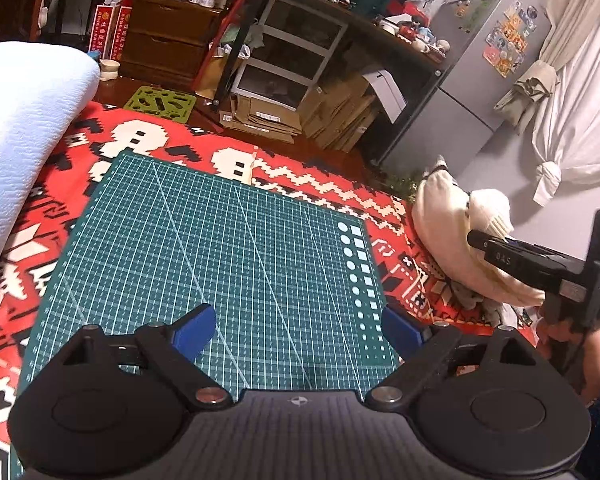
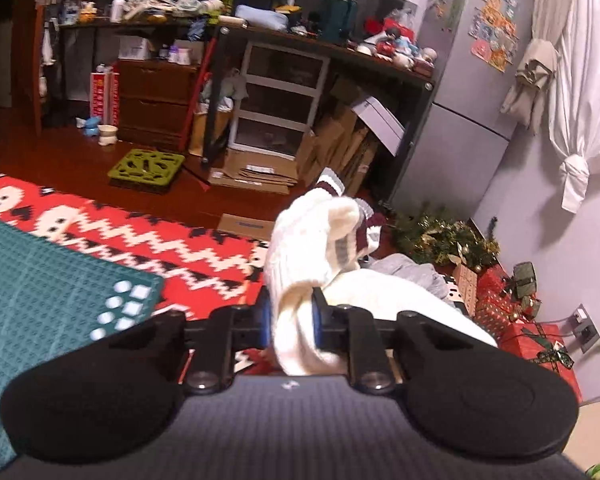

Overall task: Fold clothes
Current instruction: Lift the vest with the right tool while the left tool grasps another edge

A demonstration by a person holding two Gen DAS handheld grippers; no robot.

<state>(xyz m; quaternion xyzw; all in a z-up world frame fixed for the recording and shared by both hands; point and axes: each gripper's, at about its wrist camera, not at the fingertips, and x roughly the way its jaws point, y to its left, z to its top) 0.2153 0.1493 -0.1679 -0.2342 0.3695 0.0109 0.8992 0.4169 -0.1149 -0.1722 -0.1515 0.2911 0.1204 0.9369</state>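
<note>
Right gripper (image 2: 291, 316) pinches the white sweater (image 2: 300, 256); left gripper (image 1: 298, 326) gapes empty.

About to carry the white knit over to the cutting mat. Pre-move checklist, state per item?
1. Right gripper shut on the white knit garment: ok, cloth pinched between both blue pads.
2. Whole garment gathered: not ok, only a fold is gripped; the rest lies heaped beyond the gripper.
3. Garment free of the grey cloth behind it: cannot tell.
4. Left gripper open with nothing in it: ok, jaws wide apart.
5. Green cutting mat free for laying out: ok, nothing on the visible surface.
6. Left gripper placed to help: ok, hovering over the mat's near edge.
</note>
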